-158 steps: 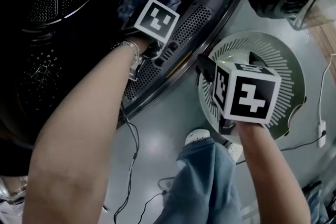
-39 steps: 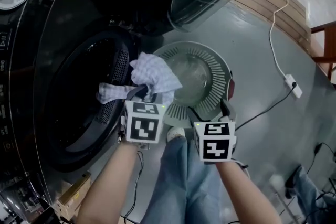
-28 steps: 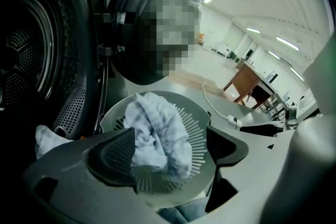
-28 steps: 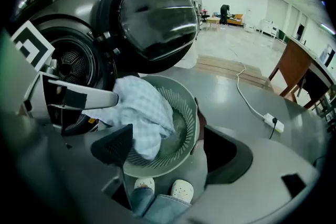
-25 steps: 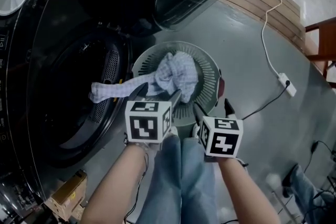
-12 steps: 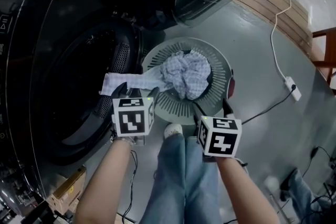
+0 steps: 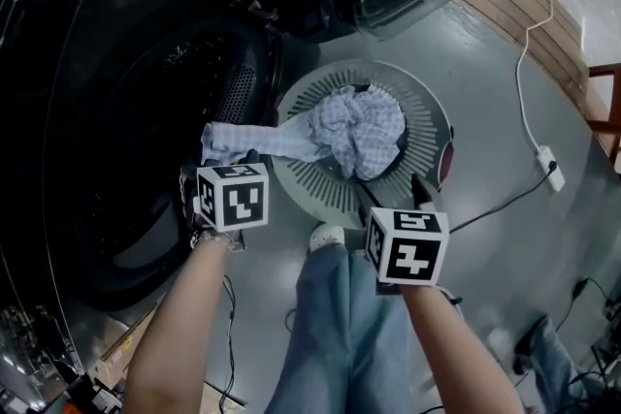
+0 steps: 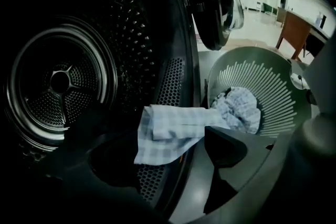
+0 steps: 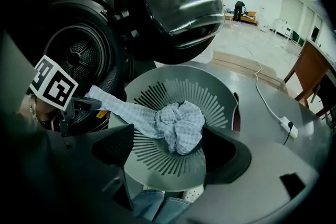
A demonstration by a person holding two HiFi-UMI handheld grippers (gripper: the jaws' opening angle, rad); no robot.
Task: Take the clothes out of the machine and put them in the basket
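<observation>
The left tongs (image 7: 231, 172) and right tongs (image 7: 390, 194) both stand wide apart, gripping nothing, near the person's jeans (image 7: 340, 325). Just beyond, the checked cloth (image 7: 359, 126) lies bunched in the basket (image 7: 320, 187), one end trailing over its rim toward the machine (image 7: 126, 160) mouth.

Left gripper (image 7: 221, 165) and right gripper (image 7: 391, 194) — held side by side — point steeply down; jaws of each stand apart.

Pale checked cloth (image 7: 361, 129) in grey basket (image 7: 325, 189), tail across its rim
</observation>
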